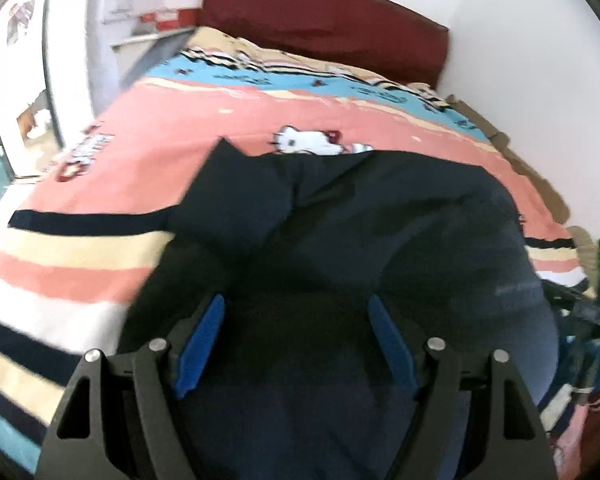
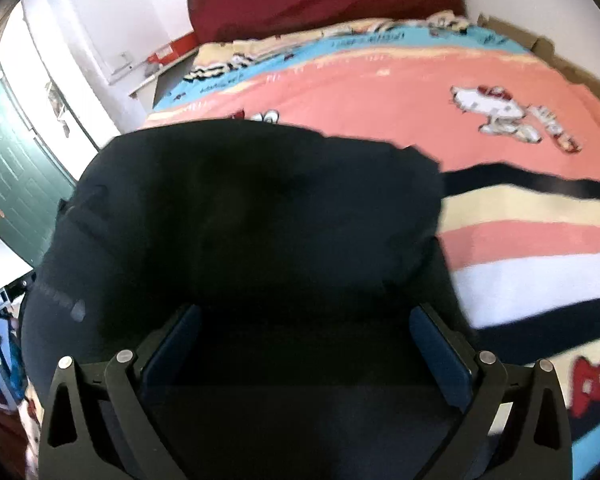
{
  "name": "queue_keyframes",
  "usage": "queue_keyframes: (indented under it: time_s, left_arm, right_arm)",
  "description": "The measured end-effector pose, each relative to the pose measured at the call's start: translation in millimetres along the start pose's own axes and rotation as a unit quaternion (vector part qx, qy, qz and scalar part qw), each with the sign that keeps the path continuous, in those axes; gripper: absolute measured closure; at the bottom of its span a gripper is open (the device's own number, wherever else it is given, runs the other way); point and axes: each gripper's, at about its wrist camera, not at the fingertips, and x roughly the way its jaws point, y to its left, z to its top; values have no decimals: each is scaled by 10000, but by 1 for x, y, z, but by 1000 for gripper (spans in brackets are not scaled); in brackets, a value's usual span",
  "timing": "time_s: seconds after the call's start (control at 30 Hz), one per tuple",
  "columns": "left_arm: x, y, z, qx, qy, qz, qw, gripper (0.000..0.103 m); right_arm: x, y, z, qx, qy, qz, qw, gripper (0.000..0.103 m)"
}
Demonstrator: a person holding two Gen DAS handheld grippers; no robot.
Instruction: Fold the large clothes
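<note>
Fabric of the dark garment [image 1: 340, 220] looks soft, limp and light, so I judge it best pinched at an edge or corner. It lies on the bed [image 1: 100, 152], reaching toward the red headboard [image 1: 324, 20], its long axis seemingly along the bed's length. Left gripper [image 1: 296, 340] and right gripper [image 2: 306, 348] both hover over it with fingers spread, holding nothing.

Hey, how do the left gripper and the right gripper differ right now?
The left gripper shows bright blue pads; the right gripper shows darker, shaded blue pads. The right gripper's fingers are spread wider than the left gripper's. Both are open, holding nothing, over the dark navy garment on the striped bedspread.
</note>
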Motion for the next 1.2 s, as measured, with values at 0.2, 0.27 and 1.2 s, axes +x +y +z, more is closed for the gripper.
queue_keyframes:
  time_s: [0.2, 0.27, 1.2]
  left_arm:
    - [5, 0, -22, 187, -239, 273, 9992, 29]
    - [8, -3, -24, 263, -333, 336, 9985, 29]
    - [-34, -20, -54, 708, -793, 918, 9901, 29]
  right_arm:
    - [-4, -17, -25, -54, 77, -135, 9999, 1]
    - [6, -27, -31, 174, 158, -29, 9997, 1]
    - [-39, 32, -51, -505, -600, 42, 9969, 1]
